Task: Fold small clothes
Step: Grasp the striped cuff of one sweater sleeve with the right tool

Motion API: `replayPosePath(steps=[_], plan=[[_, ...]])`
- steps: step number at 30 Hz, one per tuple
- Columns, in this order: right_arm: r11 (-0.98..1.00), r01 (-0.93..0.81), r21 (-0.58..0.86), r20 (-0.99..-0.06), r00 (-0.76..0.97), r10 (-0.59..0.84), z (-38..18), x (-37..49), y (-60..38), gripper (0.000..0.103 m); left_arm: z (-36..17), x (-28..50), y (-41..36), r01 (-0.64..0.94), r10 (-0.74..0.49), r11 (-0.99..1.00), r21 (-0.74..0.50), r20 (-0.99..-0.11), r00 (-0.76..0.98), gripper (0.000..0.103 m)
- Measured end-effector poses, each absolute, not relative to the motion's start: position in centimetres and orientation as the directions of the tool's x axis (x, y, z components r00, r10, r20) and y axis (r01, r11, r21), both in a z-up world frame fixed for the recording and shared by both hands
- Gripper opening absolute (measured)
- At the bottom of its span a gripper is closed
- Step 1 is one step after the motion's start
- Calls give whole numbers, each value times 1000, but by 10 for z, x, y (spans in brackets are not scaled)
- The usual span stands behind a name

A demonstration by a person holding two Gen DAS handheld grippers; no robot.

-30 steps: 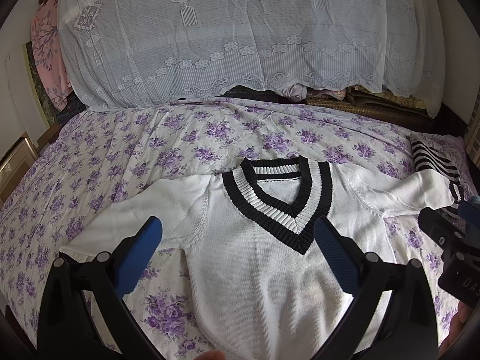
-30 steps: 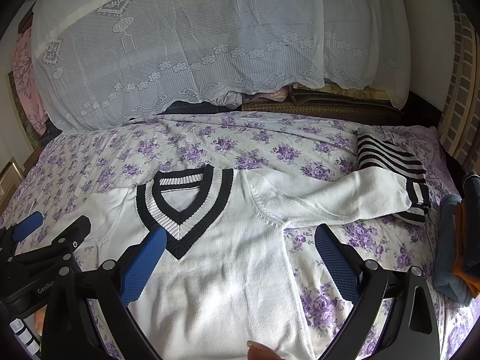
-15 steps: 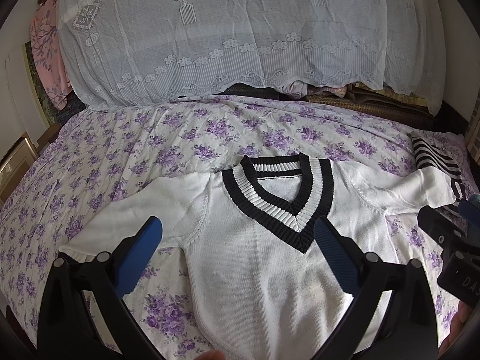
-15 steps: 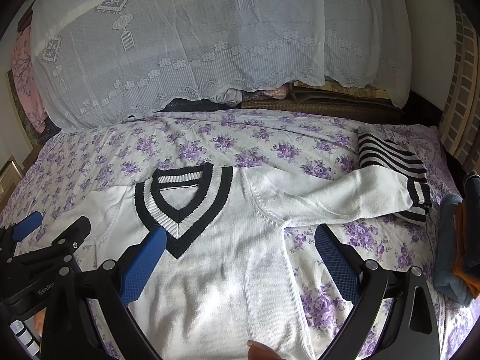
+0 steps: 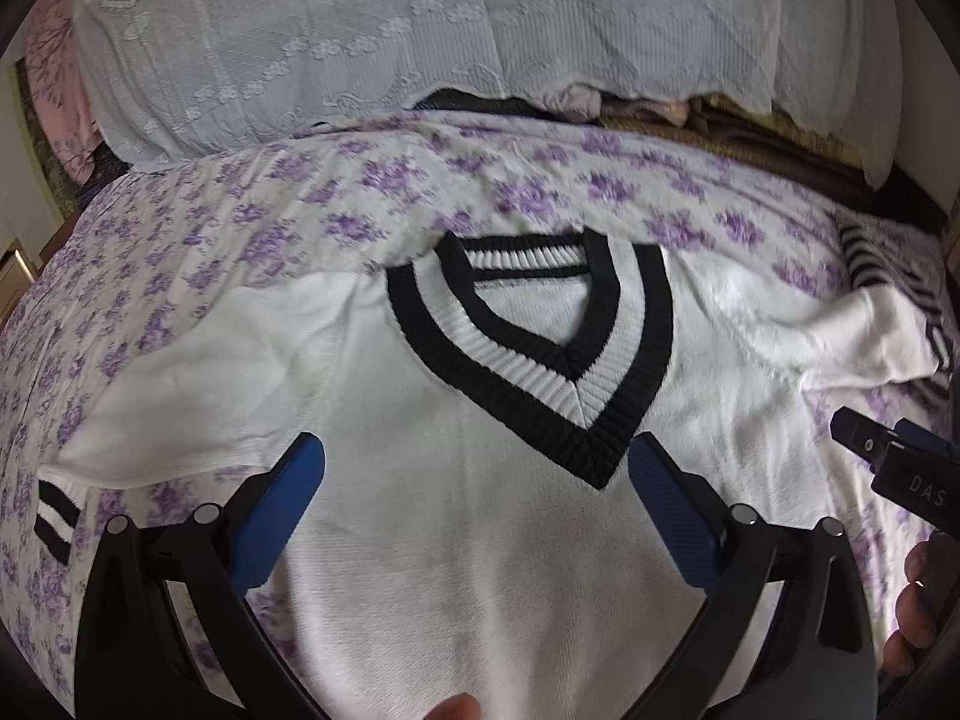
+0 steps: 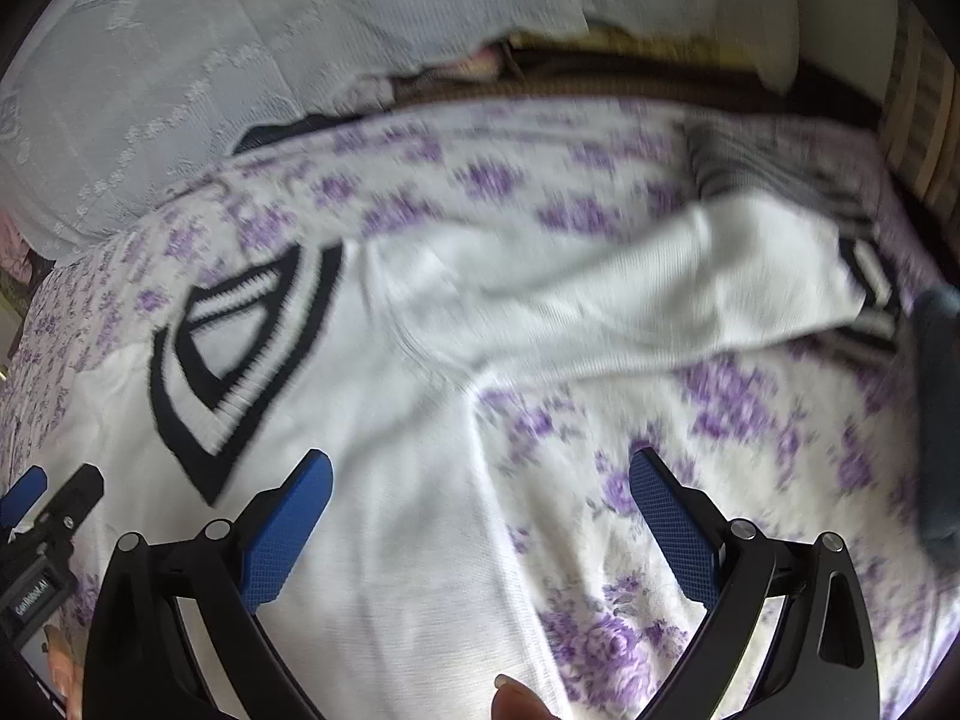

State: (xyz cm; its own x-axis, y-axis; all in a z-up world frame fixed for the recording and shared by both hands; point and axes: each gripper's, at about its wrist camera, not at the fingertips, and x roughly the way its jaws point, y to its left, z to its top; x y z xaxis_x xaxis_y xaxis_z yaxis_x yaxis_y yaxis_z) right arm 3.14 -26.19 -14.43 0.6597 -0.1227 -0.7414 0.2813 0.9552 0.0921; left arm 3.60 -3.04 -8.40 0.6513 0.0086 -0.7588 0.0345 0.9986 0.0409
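Observation:
A white knit sweater with a black-and-white V-neck collar lies flat, front up, on a bed with a purple-flowered sheet. Its sleeves spread out to both sides; the left cuff is striped. My left gripper hangs open over the chest just below the collar, holding nothing. In the blurred right wrist view, my right gripper stands open above the sweater's right side seam, under the right sleeve.
A white lace cover drapes over a pile at the head of the bed. A black-and-white striped garment lies by the right cuff. Dark blue cloth sits at the right edge. A person's fingers show at the frame edges.
Both grippers have moved forward and down toward the sweater, which now fills more of each view. The right gripper has shifted right, over the side seam. Jaws stay open.

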Motion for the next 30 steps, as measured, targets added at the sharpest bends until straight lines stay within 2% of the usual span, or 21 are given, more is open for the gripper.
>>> replayPosePath(steps=[3,5,8,10,12,15,17,20,22,24,27,29,30], plan=[[927,329,178,-787,613,-66,-179,36,-294,100,-108,45,-45,54,36,994,90,-777,628,99],[900,339,273,-781,625,1,-188,36,-312,100,-126,52,-54,67,57,990,122,-794,605,99],[801,329,500,-669,734,117,-194,22,-340,100,-152,61,-62,96,73,984,150,-831,551,99],[734,300,609,-591,789,168,-202,13,-350,100,-157,64,-59,94,54,988,125,-840,540,99],[730,227,645,-511,838,190,-207,5,-353,100,-159,67,-50,90,1,994,56,-854,521,99],[768,159,621,-516,820,247,-204,4,-353,100,-166,69,-40,85,-75,996,-37,-857,510,99],[725,174,666,-481,843,240,-197,1,-369,100,-167,64,-39,104,-83,994,-34,-850,521,99],[611,227,758,-389,910,145,-189,-5,-417,100,-163,64,-40,128,-90,991,-28,-853,514,99],[557,222,800,-370,914,167,-187,-3,-441,100,-156,67,-37,123,-103,991,-46,-851,515,99],[501,200,842,-326,928,178,-191,-5,-454,96,-149,72,-36,116,-115,991,-64,-847,518,99],[455,149,878,-246,956,161,-188,-13,-466,82,-142,83,-44,140,-123,988,-59,-854,506,99],[464,139,875,-236,959,158,-189,-13,-471,68,-139,92,-57,161,-103,987,-23,-853,511,99],[468,135,874,-233,960,158,-187,-10,-474,65,-137,94,-64,170,-92,986,-4,-852,516,99]])
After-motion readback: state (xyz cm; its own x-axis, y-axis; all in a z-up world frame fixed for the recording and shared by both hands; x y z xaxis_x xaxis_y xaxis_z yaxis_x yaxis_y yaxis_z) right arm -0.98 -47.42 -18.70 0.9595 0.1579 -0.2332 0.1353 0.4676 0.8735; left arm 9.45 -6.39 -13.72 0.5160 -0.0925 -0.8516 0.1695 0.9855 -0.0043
